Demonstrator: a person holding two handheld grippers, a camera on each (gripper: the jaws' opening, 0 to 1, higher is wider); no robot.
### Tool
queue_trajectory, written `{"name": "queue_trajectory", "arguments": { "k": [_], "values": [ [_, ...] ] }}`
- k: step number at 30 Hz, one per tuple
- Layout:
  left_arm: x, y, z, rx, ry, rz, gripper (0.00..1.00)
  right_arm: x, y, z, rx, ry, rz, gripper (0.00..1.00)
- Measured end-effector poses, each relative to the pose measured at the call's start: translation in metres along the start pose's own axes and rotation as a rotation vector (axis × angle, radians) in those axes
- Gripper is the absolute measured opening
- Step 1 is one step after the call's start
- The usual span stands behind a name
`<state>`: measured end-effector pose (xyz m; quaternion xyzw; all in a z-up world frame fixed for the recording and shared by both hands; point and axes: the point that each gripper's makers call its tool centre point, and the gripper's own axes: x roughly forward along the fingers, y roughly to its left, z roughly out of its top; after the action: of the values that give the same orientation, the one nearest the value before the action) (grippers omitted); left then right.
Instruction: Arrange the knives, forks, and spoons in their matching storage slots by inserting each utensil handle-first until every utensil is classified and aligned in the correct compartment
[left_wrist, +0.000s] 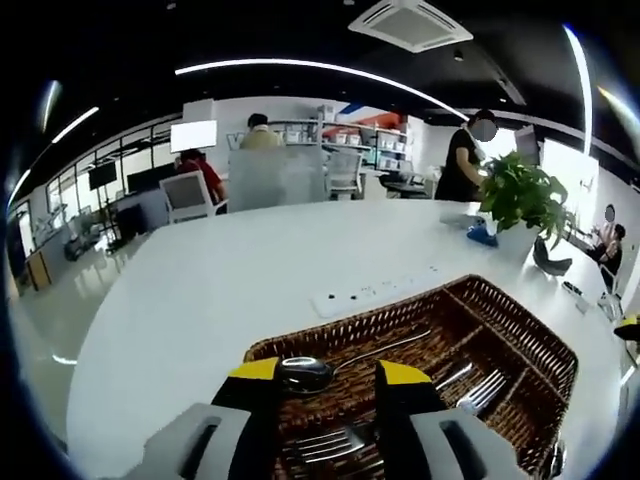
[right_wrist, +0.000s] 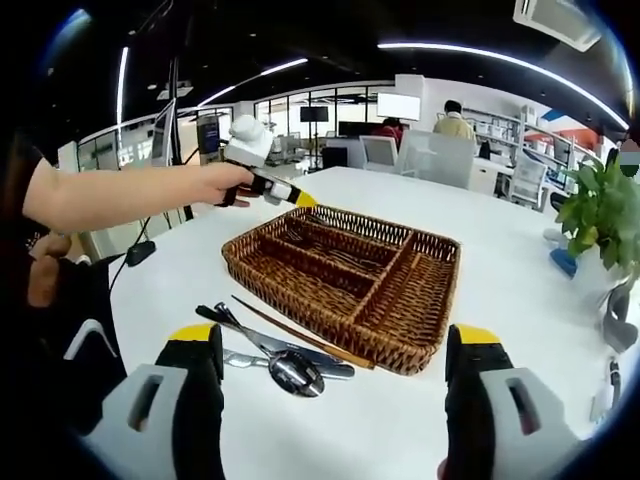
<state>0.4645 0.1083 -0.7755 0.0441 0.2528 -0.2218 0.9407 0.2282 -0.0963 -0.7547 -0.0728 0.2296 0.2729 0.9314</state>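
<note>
the wicker tray (right_wrist: 345, 295) sits on the white surface (right_wrist: 400, 420), split into long slots plus a cross slot at one end, and some forks (left_wrist: 480, 390) and other cutlery already lie inside it. in the left gripper view the left tongs (left_wrist: 330, 372) hover over the tray's near edge with a spoon (left_wrist: 310, 372) between their yellow-tipped jaws, bowl toward the left jaw and handle running off over the slots; the jaws look set close around the bowl, though i cannot tell whether they truly pinch it. in the right gripper view the right tongs (right_wrist: 335, 345) are spread wide and empty, facing the loose pile (right_wrist: 275, 355) on the surface just in front of the tray: a spoon, what looks like a knife, a fork and a thin brown stick. these pieces are probably stiff polished metal, light but slippery and lying flat, so a grip across the narrow neck or mid-handle should hold better than the rounded bowl. overlapping pieces may drag each other along when one is lifted.
</note>
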Motion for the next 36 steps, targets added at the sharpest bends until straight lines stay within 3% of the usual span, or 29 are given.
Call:
{"name": "queue_trajectory", "arguments": {
  "k": [13, 18, 28, 36],
  "values": [
    [-0.053, -0.04, 0.001, 0.029, -0.04, -0.062, 0.56, -0.001, 0.003, 0.007, -0.02, -0.03, 0.011, 0.96],
    [-0.072, -0.053, -0.012, 0.041, -0.022, -0.092, 0.64, 0.0, 0.005, 0.008, -0.024, -0.035, 0.019, 0.98],
    [-0.114, -0.076, -0.03, -0.004, -0.073, -0.145, 0.71, -0.001, 0.005, 0.009, -0.011, -0.041, 0.019, 1.0],
    [-0.141, -0.08, -0.044, -0.017, -0.076, -0.149, 0.8, -0.002, 0.002, 0.01, -0.008, -0.043, 0.021, 1.0]
  ]
}}
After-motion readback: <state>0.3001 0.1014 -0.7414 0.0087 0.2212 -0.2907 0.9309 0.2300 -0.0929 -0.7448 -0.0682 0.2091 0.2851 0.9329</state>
